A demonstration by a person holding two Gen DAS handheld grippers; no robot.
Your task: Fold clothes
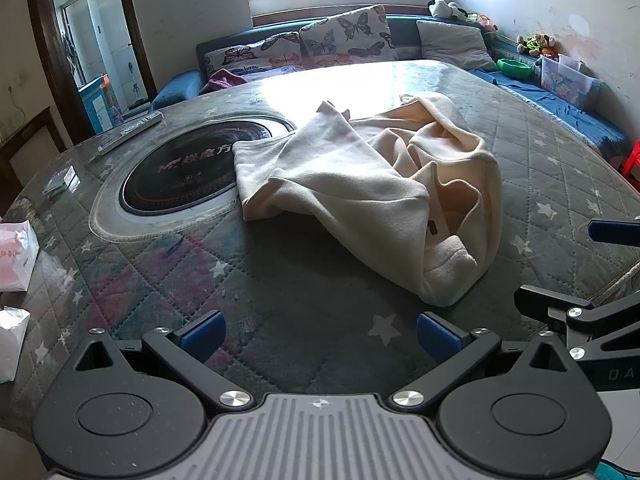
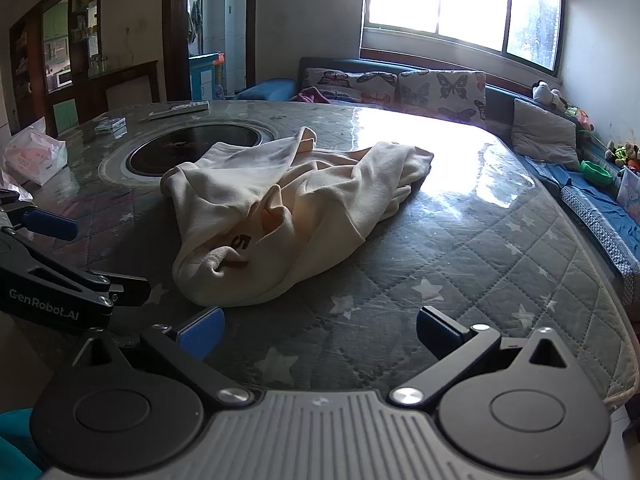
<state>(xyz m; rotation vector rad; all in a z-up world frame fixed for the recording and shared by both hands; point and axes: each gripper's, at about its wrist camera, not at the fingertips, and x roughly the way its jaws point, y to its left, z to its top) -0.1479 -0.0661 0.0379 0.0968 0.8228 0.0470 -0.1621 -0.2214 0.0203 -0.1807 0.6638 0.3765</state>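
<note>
1. The thing to fold is a cream sweatshirt (image 2: pixel 280 208), dumped in a crumpled heap roughly mid-table on the quilted star-print table cover (image 2: pixel 500 264). A brown printed number peeks out of the folds near the front end, so it's twisted over on itself.

2. Both grippers hang just short of the near end of the heap, touching nothing. The left gripper (image 1: pixel 320 334) has its blue pads spread wide with nothing between them, and so does the right gripper (image 2: pixel 320 332). They sit side by side, close enough that each shows up at the edge of the other's view.

3. My take: no folding yet, it needs spreading flat first. I'd hunt for two matching spots, like hem corners or shoulders, pinch one layer in each, then lift and shake it out. Grabbing the fat bunched cuff at the front would probably just drag the whole lump.

4. Watch the far left side: part of the fabric lies over the rim of the round black cooktop (image 1: pixel 180 176) sunk into the table, so it may snag or sag there.

5. Around the edges: a tissue pack (image 2: pixel 38 156) off to the left, a small box (image 1: pixel 62 180) and a flat strip (image 1: pixel 132 130) beyond the cooktop. All well apart from the sweatshirt, though a wide spread could reach them.
</note>
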